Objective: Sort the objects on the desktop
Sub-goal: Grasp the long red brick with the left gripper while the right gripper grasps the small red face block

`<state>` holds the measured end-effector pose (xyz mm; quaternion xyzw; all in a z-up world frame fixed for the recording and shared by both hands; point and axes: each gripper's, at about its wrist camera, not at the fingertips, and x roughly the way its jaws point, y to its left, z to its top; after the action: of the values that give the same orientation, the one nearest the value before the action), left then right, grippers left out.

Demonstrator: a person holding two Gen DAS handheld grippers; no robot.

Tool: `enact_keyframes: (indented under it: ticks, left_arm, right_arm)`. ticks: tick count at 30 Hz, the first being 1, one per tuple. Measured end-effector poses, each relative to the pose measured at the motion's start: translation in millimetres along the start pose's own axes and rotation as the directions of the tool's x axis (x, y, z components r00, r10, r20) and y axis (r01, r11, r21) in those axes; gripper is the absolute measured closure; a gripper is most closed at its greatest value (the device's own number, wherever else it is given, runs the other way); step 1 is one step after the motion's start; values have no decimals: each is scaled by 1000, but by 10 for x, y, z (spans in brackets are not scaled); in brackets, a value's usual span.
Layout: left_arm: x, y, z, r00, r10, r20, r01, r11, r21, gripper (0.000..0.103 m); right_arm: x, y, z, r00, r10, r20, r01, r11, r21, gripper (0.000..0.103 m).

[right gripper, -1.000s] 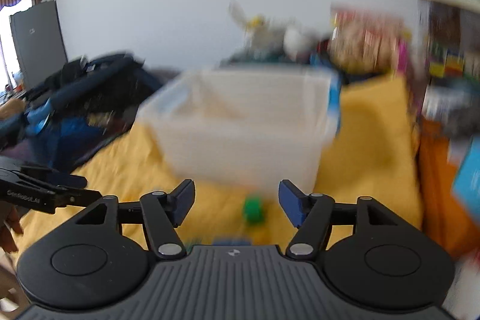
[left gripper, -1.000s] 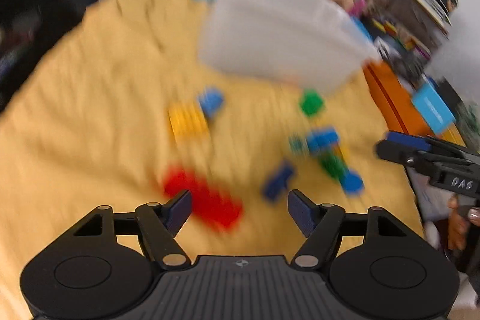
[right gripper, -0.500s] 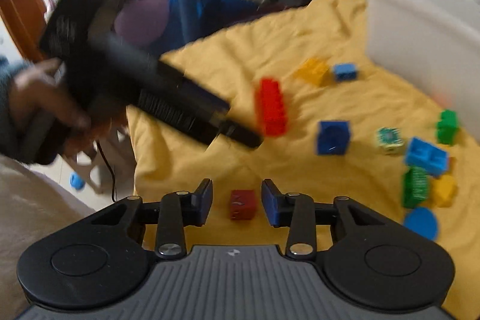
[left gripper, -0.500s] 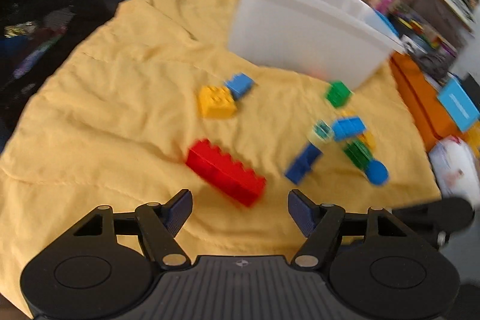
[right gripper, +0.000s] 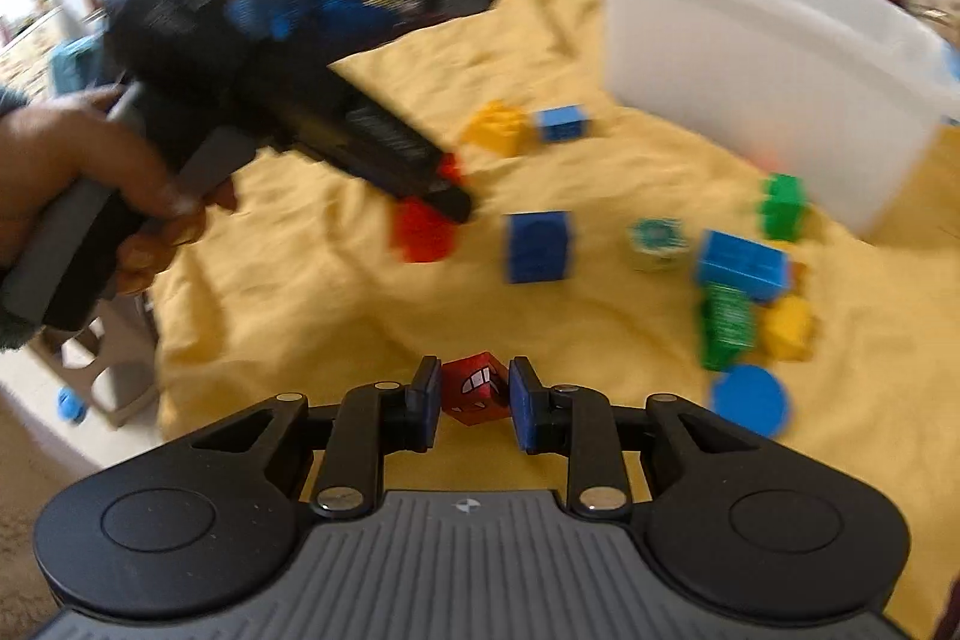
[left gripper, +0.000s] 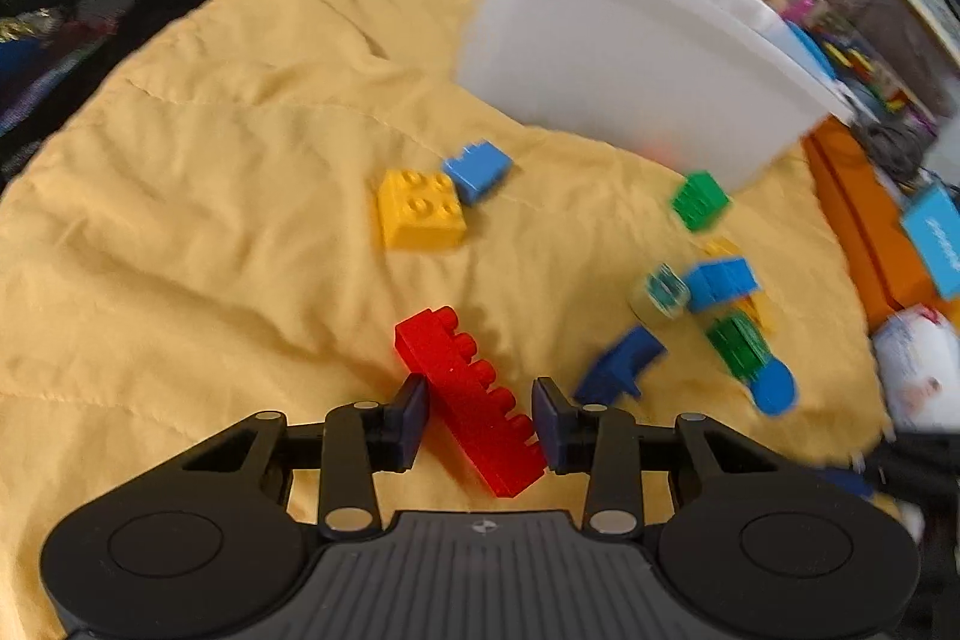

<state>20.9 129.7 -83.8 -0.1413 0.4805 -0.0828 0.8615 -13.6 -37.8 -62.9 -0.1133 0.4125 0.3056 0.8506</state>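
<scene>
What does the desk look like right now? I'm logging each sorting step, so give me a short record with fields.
surface: yellow cloth
container: white bin, upright at the far side
left gripper: jaws closing around the long red brick, which lies slantwise between them
right gripper: jaws closing on the small red cube
loose pieces: yellow brick, green brick, blue disc

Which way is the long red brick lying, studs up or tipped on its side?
Tipped on its side. The long red brick shows its studs along one side edge, not on top, as it lies on the yellow cloth.
</scene>
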Motion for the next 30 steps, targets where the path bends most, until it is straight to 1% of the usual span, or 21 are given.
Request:
enact_keyframes:
  ticks: [3,5,6,8,11,12,13,15,17,19,22,23,27,29,30]
  left_arm:
    - [-120,-51,-155,994,-88,-59,89,996,0,62]
    - [-187,-176,-272,978,-178,-105,180,983,18,62]
    - [-202,-269,-313,969,-213,-123,220,975,43,62]
    - [-201,-492,-353,952,-277,-132,294,948,126,62]
    - [-81,-672,-342,947,-296,-127,317,928,196,62]
    - [-27,-683,-338,951,-282,-127,303,932,197,62]
    - [3,-682,-336,960,-251,-124,271,941,200,62]
    - [-41,-636,-350,978,-189,-86,204,954,219,62]
    - [-127,-521,-364,987,-155,-49,162,962,221,58]
    - [-184,-413,-378,996,-90,-20,92,970,223,57]
    - [-262,-248,-375,998,-69,-12,70,985,161,56]
    - [-291,-235,-381,998,-59,-8,60,986,156,56]
    - [-453,-313,-406,995,-98,10,95,982,161,54]
    - [-494,-414,-426,994,-112,15,108,977,182,50]
    - [-484,-460,-439,994,-113,11,108,975,193,49]
  right_arm:
    - [-14,-144,-33,999,-41,7,41,998,53,76]
    - [-70,-220,-58,998,-60,17,58,995,83,76]
    - [-82,-251,-69,998,-65,19,63,994,93,76]
    - [-73,-301,-94,996,-83,14,81,991,106,76]
    - [-5,-340,-117,995,-103,-5,103,986,133,76]
    - [15,-349,-119,994,-105,-9,105,984,141,76]
    - [30,-345,-121,994,-105,-12,106,984,143,76]
    - [53,-337,-120,994,-107,-16,108,985,137,76]
    - [62,-321,-113,994,-108,-16,109,986,129,76]
    - [63,-313,-114,994,-106,-13,107,987,122,76]
    - [72,-312,-123,994,-104,-15,105,986,126,75]
    - [73,-313,-122,995,-102,-14,103,987,126,75]
    - [78,-311,-106,995,-98,-14,99,988,116,74]
    - [76,-308,-101,995,-96,-10,97,989,115,74]
    - [75,-303,-101,995,-97,-9,97,989,111,74]
